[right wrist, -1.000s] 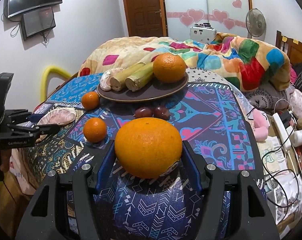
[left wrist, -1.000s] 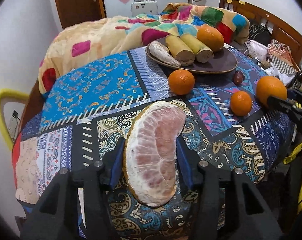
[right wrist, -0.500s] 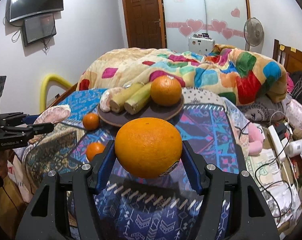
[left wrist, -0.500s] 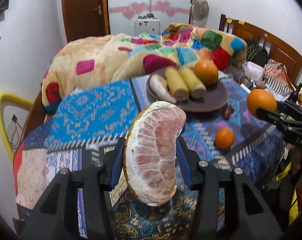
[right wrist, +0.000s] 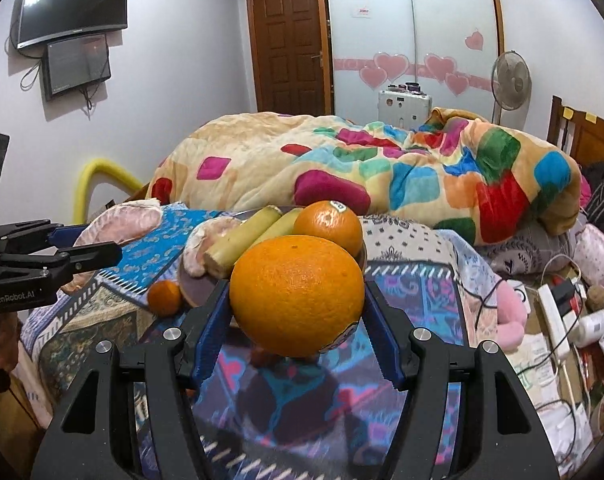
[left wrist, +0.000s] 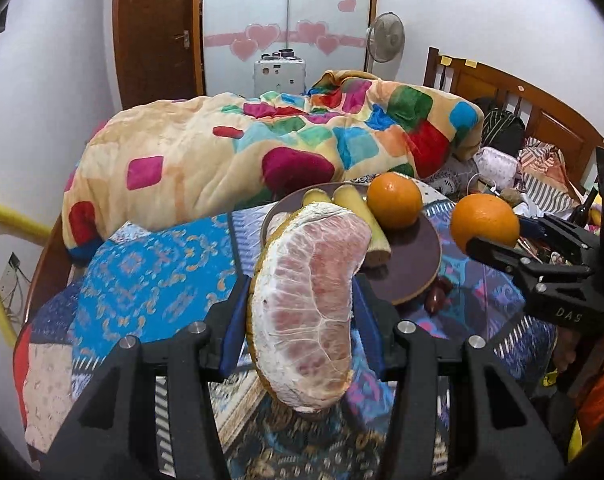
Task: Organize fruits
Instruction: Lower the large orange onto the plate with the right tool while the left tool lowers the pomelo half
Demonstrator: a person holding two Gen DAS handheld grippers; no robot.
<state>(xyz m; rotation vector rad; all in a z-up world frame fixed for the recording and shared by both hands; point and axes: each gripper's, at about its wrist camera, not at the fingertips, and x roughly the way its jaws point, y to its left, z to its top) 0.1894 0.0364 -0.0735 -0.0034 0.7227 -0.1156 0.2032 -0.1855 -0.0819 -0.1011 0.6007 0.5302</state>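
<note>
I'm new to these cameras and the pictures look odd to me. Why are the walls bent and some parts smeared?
Left wrist view: the fisheye lens bows the wardrobe doors, corners go black, and the cloth near the pomelo segment is motion-blurred. Right wrist view: same bending; the big orange is sharp, the cloth below smeared, and the TV shows glare.

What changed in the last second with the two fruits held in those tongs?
Both were lifted off the patterned cloth and carried toward the brown plate. The left tongs bring the peeled pomelo wedge up near its rim; the right tongs raise the big orange beside it. Neither was let go. The fruit on the plate and the small orange stayed put.
</note>
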